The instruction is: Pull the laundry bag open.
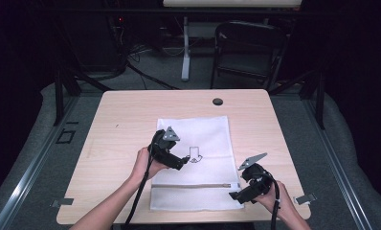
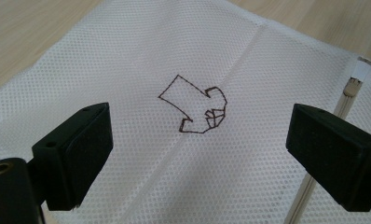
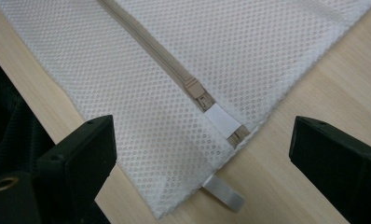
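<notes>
Between both pairs of spread jaws, flat on the table: one white mesh laundry bag (image 1: 198, 160), zipped, nothing pinched by either gripper

1. Mesh bag: lies smooth, its long side running away from the person. A beige zipper (image 3: 148, 44) crosses it near the person's end. A small dark outline drawing (image 2: 193, 105) sits mid-panel, straight ahead of the left gripper's jaws and centred in their gap.

2. Left gripper (image 1: 183, 162): jaws wide apart, hovering over the bag's middle, touching no cloth that can be seen. Judgement: to do the step well, this one should press or pinch the mesh near the zipper line so the bag cannot slide while the other pulls.

3. Right gripper (image 1: 236, 195): jaws likewise wide apart, above the bag's near right corner. The zipper pull (image 3: 196, 92) lies ahead of the jaws, nearer the left one, next to a white fabric tab (image 3: 222, 120). Judgement: it should come down squarely over the pull and close on that alone; catching mesh with it would likely jam the slider.

4. Grey loop tag (image 3: 224, 192): sticks out from the bag's edge onto bare wood, low between the right jaws.

5. Table (image 1: 131, 115): pale wood, one dark round cap (image 1: 218, 101) at the far edge.

6. Room: dark; a folding chair (image 1: 248, 50) and a white stand (image 1: 185, 48) on grey floor beyond the table
</notes>
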Demonstrator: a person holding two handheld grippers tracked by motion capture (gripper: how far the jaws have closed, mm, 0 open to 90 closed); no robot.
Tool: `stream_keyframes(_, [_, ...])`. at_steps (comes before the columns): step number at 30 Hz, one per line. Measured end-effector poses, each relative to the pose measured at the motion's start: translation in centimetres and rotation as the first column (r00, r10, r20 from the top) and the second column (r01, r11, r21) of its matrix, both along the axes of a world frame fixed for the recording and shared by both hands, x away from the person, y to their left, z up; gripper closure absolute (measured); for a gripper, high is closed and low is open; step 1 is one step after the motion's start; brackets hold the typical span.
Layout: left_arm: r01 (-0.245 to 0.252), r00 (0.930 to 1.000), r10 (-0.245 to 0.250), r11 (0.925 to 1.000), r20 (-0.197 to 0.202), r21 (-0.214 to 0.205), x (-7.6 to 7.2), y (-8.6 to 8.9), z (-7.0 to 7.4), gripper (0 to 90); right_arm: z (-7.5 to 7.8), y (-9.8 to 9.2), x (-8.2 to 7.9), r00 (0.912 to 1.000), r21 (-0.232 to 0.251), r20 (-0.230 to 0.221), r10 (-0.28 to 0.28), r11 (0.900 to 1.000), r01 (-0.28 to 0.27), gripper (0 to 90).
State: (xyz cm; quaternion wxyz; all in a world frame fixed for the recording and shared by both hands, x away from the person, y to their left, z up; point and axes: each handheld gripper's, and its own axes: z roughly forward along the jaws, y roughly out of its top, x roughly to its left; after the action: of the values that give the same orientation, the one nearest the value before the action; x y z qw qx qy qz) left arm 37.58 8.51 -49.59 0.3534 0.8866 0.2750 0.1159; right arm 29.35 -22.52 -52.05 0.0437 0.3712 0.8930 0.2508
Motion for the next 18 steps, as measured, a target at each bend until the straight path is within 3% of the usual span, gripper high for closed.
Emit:
stream_keyframes(7, [0.039,0.9992,-0.039,0.9992,0.008,0.005,-0.7,-1.1,-0.3,7.7,0.3,-0.6,0.3,0.9994,0.003,0.025,-0.022,0.9998,0.022,15.2])
stream_keyframes(11, [0.061,0.9982,-0.061,0.9981,0.002,0.014,-1.2,-1.9,-0.5,8.2,0.2,-0.9,0.4,0.9987,0.013,0.026,-0.043,0.999,0.042,24.1])
stream_keyframes(18, [0.114,0.9935,-0.114,0.9934,-0.011,0.013,-2.2,-3.5,-0.9,8.7,-0.4,-1.4,0.9,0.9979,0.023,-0.017,-0.062,0.9978,0.062,66.4])
